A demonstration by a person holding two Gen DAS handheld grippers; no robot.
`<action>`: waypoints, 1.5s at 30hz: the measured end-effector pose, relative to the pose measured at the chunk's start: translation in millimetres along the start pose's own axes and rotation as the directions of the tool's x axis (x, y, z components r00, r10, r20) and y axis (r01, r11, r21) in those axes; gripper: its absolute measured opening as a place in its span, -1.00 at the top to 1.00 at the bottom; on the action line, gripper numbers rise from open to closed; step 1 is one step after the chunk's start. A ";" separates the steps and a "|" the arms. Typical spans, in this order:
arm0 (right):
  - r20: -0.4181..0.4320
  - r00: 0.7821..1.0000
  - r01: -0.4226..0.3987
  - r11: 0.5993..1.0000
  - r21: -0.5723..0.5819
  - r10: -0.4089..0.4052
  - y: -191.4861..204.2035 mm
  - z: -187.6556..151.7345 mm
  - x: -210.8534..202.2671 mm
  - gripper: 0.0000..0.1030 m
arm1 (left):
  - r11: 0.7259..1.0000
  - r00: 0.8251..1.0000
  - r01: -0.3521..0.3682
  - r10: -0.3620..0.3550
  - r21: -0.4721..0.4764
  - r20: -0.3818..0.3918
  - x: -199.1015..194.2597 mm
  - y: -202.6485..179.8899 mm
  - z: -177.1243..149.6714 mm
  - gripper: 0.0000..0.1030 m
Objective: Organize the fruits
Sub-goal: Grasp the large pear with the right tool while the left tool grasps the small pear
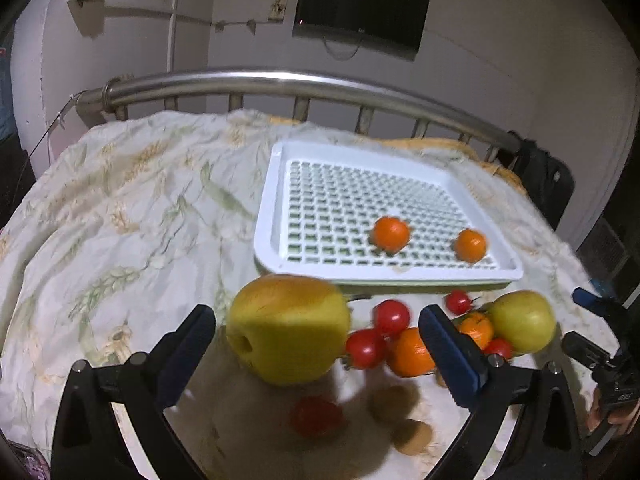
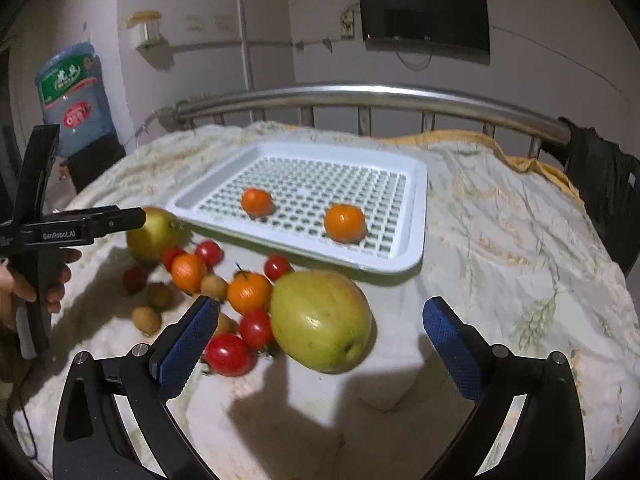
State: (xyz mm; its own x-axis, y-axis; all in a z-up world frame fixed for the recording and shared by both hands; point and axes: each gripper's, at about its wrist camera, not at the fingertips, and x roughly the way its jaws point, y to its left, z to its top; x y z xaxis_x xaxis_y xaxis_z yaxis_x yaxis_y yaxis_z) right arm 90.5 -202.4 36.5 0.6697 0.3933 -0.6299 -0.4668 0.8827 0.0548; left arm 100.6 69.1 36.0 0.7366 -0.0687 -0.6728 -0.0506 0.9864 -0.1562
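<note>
**Both jaws wide over the fruit pile, tray waiting behind**

Here I am hovering over a bed spread with a pale floral sheet, creased and patterned with wheat-like sprigs, and it is filling most of both my views. My left gripper is standing fully open at the bottom of its frame, holding nothing; a big yellow-green apple is lying on the sheet between and beyond its blue pads, touched by neither. My right gripper is also gaping as wide as it goes, empty, with a second green apple sitting in the lower middle of its frame, clear of both pads.

Around these apples the loose fruit is clustering: cherry tomatoes, small oranges and a few brown kiwi-like fruits, all crowding together on the cloth. Just behind them, in the centre of each view, a white perforated tray is resting on the sheet, and two oranges are already lying in it, well apart from each other.

Beyond the tray a curved steel bed rail is running across the frame, with a strip of yellow bedding showing under the sheet at the right. The wall behind is looking pale and worn; a dark flat screen is hanging at the upper right, and a blue water jug is standing at the upper left of my right view. At the left edge there, a hand is gripping my other tool's handle.
</note>
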 end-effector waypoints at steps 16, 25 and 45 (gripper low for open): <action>-0.105 0.994 -0.043 0.999 -0.019 0.041 -4.0 -5.9 40.5 -0.92 | 0.999 0.995 -0.037 0.034 -0.031 -0.092 44.9 9.7 -7.5 -0.72; -0.145 0.983 -0.107 0.993 0.041 0.112 -13.0 -7.4 52.5 -0.35 | 0.997 0.995 -0.005 -0.003 -0.078 -0.101 52.1 15.8 -11.2 -0.62; -0.010 0.994 -0.104 0.991 0.084 0.105 -8.7 20.1 11.7 -0.34 | 0.995 0.996 0.079 -0.081 -0.054 -0.036 7.4 -0.5 11.9 -0.61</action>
State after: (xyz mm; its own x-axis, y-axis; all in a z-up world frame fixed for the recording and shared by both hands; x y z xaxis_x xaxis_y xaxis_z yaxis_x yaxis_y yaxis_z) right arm 114.0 -200.3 44.3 0.6112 0.4813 -0.6283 -0.4835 0.8556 0.1850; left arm 114.0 69.8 39.7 0.7134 -0.1538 -0.6837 -0.0288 0.9684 -0.2479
